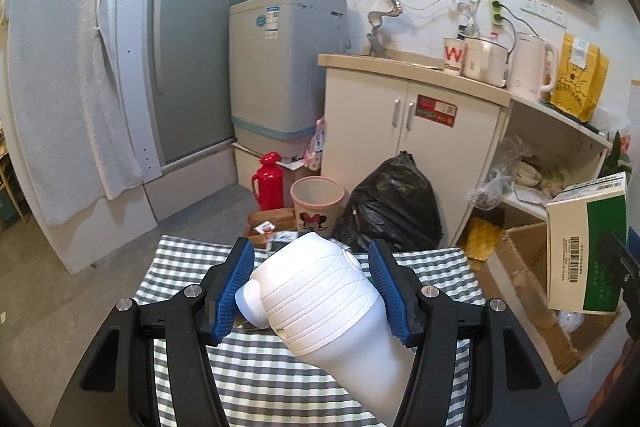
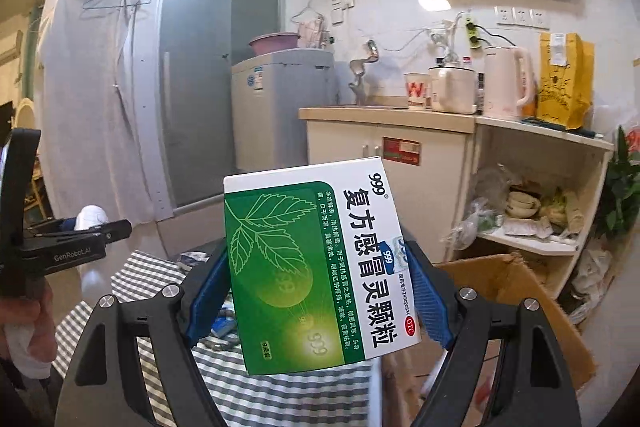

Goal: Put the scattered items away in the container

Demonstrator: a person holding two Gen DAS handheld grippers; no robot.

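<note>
So you've got both claws loaded above the checked tablecloth [image 1: 256,379], and the cardboard box [image 2: 520,291] sits open just off the table's right edge, which I'd guess is the container. Its inside is mostly hidden; something pale shows near the bottom but I can't tell what. Your left gripper [image 1: 312,287] is clenched around the white plastic bottle [image 1: 320,307], which lies tilted between the blue pads [image 1: 394,291] with its neck pointing back-left. Looks like the riskier of the 2: the body is rounded and ribbed, so it could roll or slide out if you swing it fast. Your right gripper [image 2: 316,291] is clamped on the green-and-white medicine box [image 2: 316,267], held up in the air closer to the carton. The pads only catch its lower part, so it could pivot on release and land on the flap instead of inside. Also, both arms heading to 1 opening could bump. A few small packets [image 2: 224,327] are on the cloth, not yet tidied.
</note>
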